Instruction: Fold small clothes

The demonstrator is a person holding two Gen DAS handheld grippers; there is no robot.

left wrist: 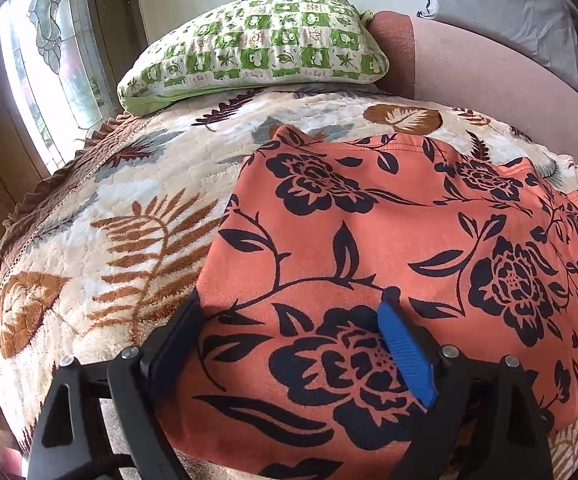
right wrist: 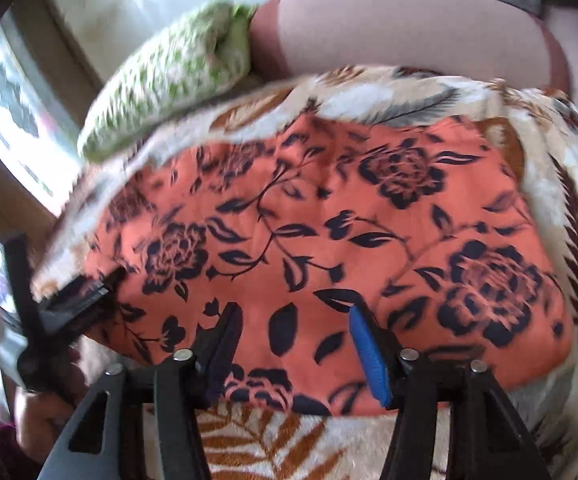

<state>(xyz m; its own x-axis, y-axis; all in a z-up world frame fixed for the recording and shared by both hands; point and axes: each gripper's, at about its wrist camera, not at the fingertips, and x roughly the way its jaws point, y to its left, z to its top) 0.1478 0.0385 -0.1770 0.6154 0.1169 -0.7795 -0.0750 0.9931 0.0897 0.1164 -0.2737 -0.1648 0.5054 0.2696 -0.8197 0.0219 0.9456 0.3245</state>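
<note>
The orange flowered garment (left wrist: 389, 248) lay spread flat on the leaf-patterned blanket (left wrist: 101, 216) that covered the bed, well short of the green checked pillow (left wrist: 257, 48) at the bed's far edge and the pink cushion (left wrist: 481, 64) beside it. The left gripper (left wrist: 289, 316) hung over the garment's near left corner with its jaws standing wide and nothing pinched between them; one finger sat just at the cloth's left edge, the blue-padded one over a black flower. The right gripper (right wrist: 293, 320) stood over the near edge of the garment, its jaws released too, cloth showing under the gap but not gripped.

From where I stood, the trouble I could foresee was this: the blanket was plush and loose, so jaws coming down on a hem might well catch blanket pile along with the garment and drag both. A grip on only the top layer (I couldn't tell whether the garment already lay doubled) would pull the layers apart and leave a crooked fold. The near edge also hung close to the bed's front edge, so a careless tug could slide it off.

The right-hand view was smeared with motion, the pillow reduced to a green blur. The garment's right side ran out of the left view, and its collar or sleeves could not be made out anywhere. A hand (right wrist: 45, 404) showed only dimly at the lower left.
</note>
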